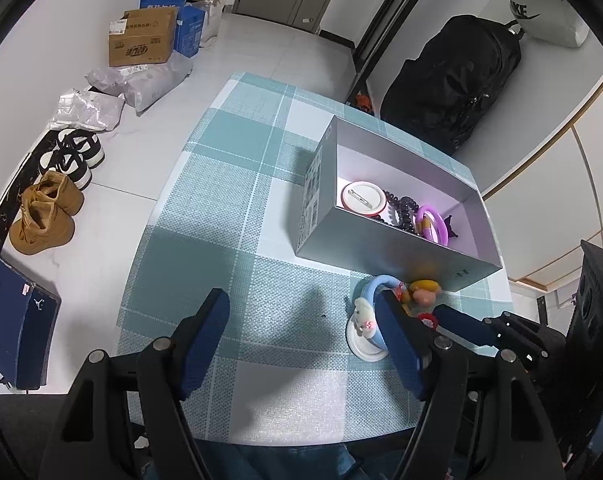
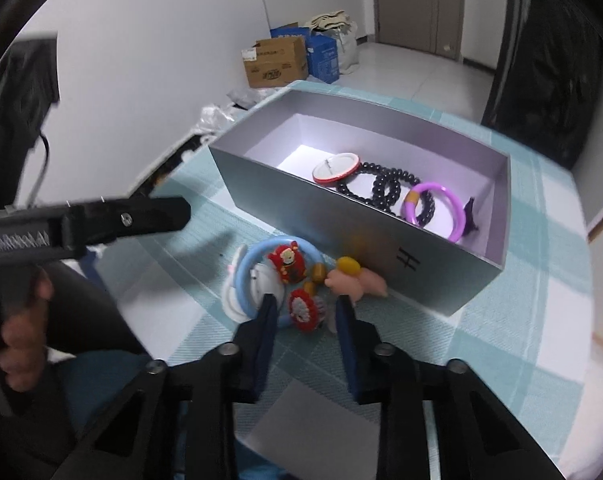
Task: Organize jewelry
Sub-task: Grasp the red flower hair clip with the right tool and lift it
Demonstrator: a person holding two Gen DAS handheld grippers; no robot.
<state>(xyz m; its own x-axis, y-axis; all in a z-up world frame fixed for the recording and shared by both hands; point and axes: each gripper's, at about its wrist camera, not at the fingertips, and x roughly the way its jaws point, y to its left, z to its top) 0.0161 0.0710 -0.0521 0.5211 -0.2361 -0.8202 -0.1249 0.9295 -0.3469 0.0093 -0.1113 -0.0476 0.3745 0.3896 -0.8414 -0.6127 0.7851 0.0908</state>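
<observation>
Right gripper low over the counter, jaws narrow on either side of the red charm, not clearly pressing on it. Charm lying in a small heap against the blue ring and near the pink figure, just beside the grey box. Risk of pinching the ring too, or of lifting the neighbours together if joined; cannot tell. Left gripper wide, empty.

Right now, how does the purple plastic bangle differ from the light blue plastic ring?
The purple plastic bangle lies inside the grey box; the light blue plastic ring lies outside it on the checked cloth. The bangle has an orange band; the ring has none visible. Both are round hoops.
</observation>
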